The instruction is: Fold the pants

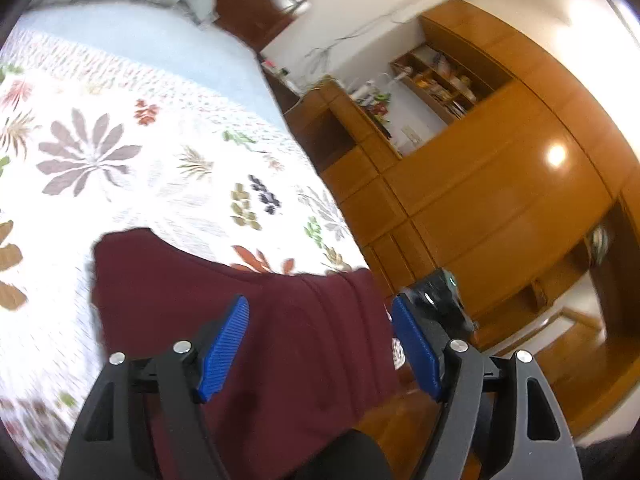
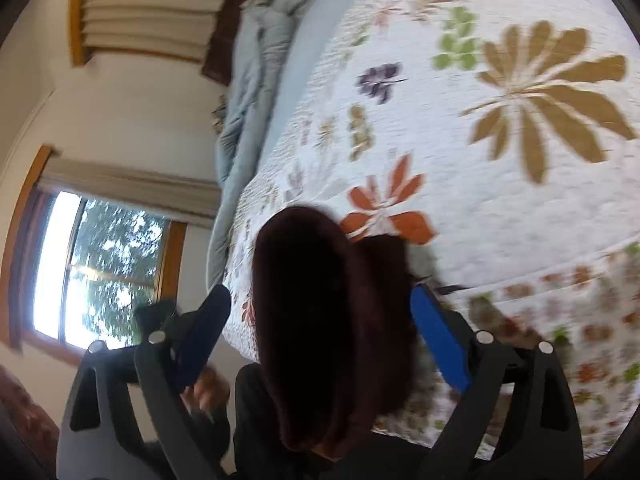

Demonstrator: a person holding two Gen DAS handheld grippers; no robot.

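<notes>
pants (image 1: 256, 332): maroon, lying at the edge of the bed's floral quilt (image 1: 120, 152), partly over the side | left gripper (image 1: 320, 348): jaws spread wide above the pants, holding nothing | right gripper (image 2: 320, 336): jaws spread, dark fabric between them, unclamped | wooden wardrobe (image 1: 500, 184) beside bed

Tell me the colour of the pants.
Dark maroon pants, clearest in the left wrist view.

No legible text, label, brand, number or sign in either wrist view. Items on the open shelf (image 1: 442, 80) of the wooden cabinet are too small and blurred for any lettering to be made out. Both views are motion-blurred.
</notes>
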